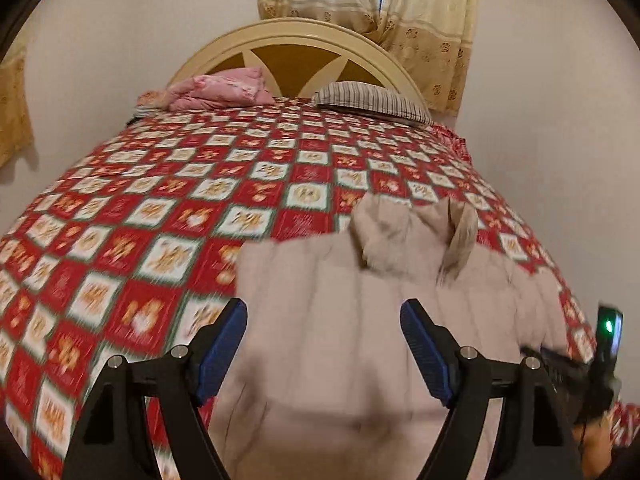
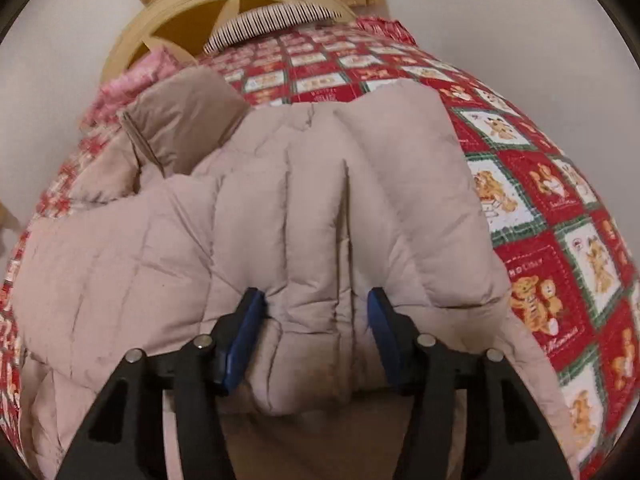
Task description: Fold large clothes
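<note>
A beige quilted puffer jacket (image 1: 340, 300) lies on the red checked bedspread (image 1: 140, 220). In the left wrist view my left gripper (image 1: 324, 316) is open above the jacket's left part, holding nothing. The view is blurred. In the right wrist view my right gripper (image 2: 316, 304) has its blue pads on both sides of a bunched fold of the jacket (image 2: 312, 208) and pinches it. The jacket's collar or hood (image 2: 180, 120) sticks up at the far left. The right gripper's body (image 1: 600, 352) shows at the right edge of the left wrist view.
A pink folded blanket (image 1: 220, 88) and a striped pillow (image 1: 372, 100) lie at the cream headboard (image 1: 296, 32). Cream curtains (image 1: 420, 12) hang behind. White walls flank the bed. The bedspread (image 2: 560, 220) extends right of the jacket.
</note>
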Demonstrator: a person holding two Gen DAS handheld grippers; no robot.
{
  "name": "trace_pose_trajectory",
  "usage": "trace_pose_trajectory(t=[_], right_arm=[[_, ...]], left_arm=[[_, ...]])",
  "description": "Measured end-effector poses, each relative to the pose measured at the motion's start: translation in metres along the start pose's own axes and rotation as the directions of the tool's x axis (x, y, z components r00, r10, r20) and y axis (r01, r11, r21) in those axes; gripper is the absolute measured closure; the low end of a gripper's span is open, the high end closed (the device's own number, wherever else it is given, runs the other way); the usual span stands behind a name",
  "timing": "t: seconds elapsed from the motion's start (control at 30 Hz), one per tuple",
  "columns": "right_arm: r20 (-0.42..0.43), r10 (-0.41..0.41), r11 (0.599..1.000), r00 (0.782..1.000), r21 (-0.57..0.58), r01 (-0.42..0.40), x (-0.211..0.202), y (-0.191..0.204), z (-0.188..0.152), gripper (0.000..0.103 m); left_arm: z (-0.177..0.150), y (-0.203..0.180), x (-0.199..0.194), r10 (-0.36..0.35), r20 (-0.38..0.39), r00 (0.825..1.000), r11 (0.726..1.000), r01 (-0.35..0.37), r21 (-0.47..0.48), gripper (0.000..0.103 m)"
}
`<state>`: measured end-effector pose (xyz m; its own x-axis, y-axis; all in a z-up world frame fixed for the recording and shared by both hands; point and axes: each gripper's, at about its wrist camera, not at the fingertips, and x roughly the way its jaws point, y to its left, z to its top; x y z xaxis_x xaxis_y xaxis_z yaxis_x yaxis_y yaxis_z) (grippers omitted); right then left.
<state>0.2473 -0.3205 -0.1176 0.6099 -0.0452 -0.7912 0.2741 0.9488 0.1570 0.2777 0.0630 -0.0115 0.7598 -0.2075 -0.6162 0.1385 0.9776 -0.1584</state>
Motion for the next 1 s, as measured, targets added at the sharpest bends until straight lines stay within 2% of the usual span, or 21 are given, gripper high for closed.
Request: trace_pose_trajectory(t=[0.07, 0.13, 0.2, 0.3, 0.37, 0.4, 0.43, 0.47, 0.57, 0.63, 0.67, 0.73, 0.77, 0.8, 0.83, 0.87, 0.93, 1.0], right_arm=[[-0.025, -0.013, 1.000, 1.000, -0.018, 0.012, -0.009, 0.003, 0.008, 0.045], [0.024, 0.025, 1.000, 0.999, -0.009, -0.025, -0.029, 0.006, 0.022, 0.036], [0.093, 0.068, 0.998, 0.993, -0.009, -0.068, -0.048, 0.012, 0.050, 0.000], [0.104, 0.150, 0.989, 0.983, -0.004, -0.151, -0.048, 0.030, 0.105, 0.000], [0.067, 0.162, 0.987, 0.985, -0.036, -0.160, -0.029, 0.052, 0.145, 0.000], [0.047, 0.148, 0.988, 0.988, -0.056, -0.146, -0.018, 0.062, 0.159, 0.001], [0.037, 0.125, 0.990, 0.991, -0.068, -0.122, -0.010, 0.068, 0.167, 0.001], [0.027, 0.090, 0.993, 0.996, -0.085, -0.088, 0.004, 0.078, 0.179, 0.001], [-0.016, 0.045, 0.993, 0.999, -0.110, -0.046, 0.036, 0.090, 0.193, 0.004], [-0.080, 0.016, 0.989, 0.997, -0.144, -0.028, 0.062, 0.098, 0.192, 0.008], [-0.105, -0.025, 0.985, 0.994, -0.173, 0.006, 0.073, 0.098, 0.188, 0.014], [-0.134, -0.070, 0.978, 0.989, -0.203, 0.042, 0.088, 0.097, 0.180, 0.035], [-0.142, -0.077, 0.978, 0.987, -0.205, 0.046, 0.091, 0.093, 0.176, 0.073], [-0.146, -0.070, 0.979, 0.987, -0.199, 0.040, 0.092, 0.087, 0.173, 0.093], [-0.149, -0.061, 0.982, 0.987, -0.187, 0.032, 0.090, 0.081, 0.170, 0.091], [-0.142, -0.039, 0.986, 0.989, -0.167, 0.015, 0.086, 0.073, 0.167, 0.091], [-0.132, -0.008, 0.990, 0.991, -0.143, -0.011, 0.076, 0.060, 0.162, 0.092], [-0.126, 0.018, 0.993, 0.992, -0.109, -0.032, 0.063, 0.041, 0.150, 0.092]], left_arm=[[0.019, 0.004, 0.021, -0.019, -0.018, 1.000, 1.000, 0.019, -0.017, 0.024], [0.038, 0.004, 0.042, -0.055, -0.036, 0.998, 0.998, 0.054, -0.039, 0.024], [0.055, 0.002, 0.066, -0.105, -0.071, 0.992, 0.993, 0.101, -0.059, 0.024], [0.079, -0.002, 0.114, -0.192, -0.166, 0.967, 0.977, 0.171, -0.131, 0.024], [0.089, -0.007, 0.141, -0.272, -0.224, 0.936, 0.955, 0.233, -0.184, 0.024], [0.093, -0.010, 0.150, -0.289, -0.248, 0.925, 0.949, 0.243, -0.201, 0.024], [0.096, -0.013, 0.165, -0.296, -0.284, 0.912, 0.946, 0.240, -0.217, 0.024], [0.097, -0.015, 0.175, -0.286, -0.307, 0.908, 0.949, 0.224, -0.220, 0.024], [0.093, -0.022, 0.197, -0.208, -0.350, 0.914, 0.973, 0.156, -0.171, 0.024], [0.085, -0.026, 0.210, -0.186, -0.382, 0.905, 0.980, 0.143, -0.139, 0.024], [0.081, -0.028, 0.216, -0.186, -0.402, 0.897, 0.981, 0.142, -0.136, 0.024], [0.072, -0.033, 0.227, -0.187, -0.435, 0.881, 0.981, 0.146, -0.127, 0.024], [0.072, -0.036, 0.228, -0.184, -0.422, 0.888, 0.982, 0.152, -0.108, 0.025], [0.072, -0.040, 0.224, -0.178, -0.392, 0.902, 0.984, 0.159, -0.082, 0.029], [0.072, -0.043, 0.218, -0.186, -0.349, 0.918, 0.983, 0.176, -0.059, 0.051], [0.073, -0.044, 0.212, -0.208, -0.320, 0.924, 0.978, 0.201, -0.055, 0.076], [0.074, -0.043, 0.200, -0.276, -0.287, 0.918, 0.961, 0.260, -0.092, 0.089], [0.074, -0.040, 0.186, -0.290, -0.262, 0.921, 0.957, 0.270, -0.110, 0.092]])
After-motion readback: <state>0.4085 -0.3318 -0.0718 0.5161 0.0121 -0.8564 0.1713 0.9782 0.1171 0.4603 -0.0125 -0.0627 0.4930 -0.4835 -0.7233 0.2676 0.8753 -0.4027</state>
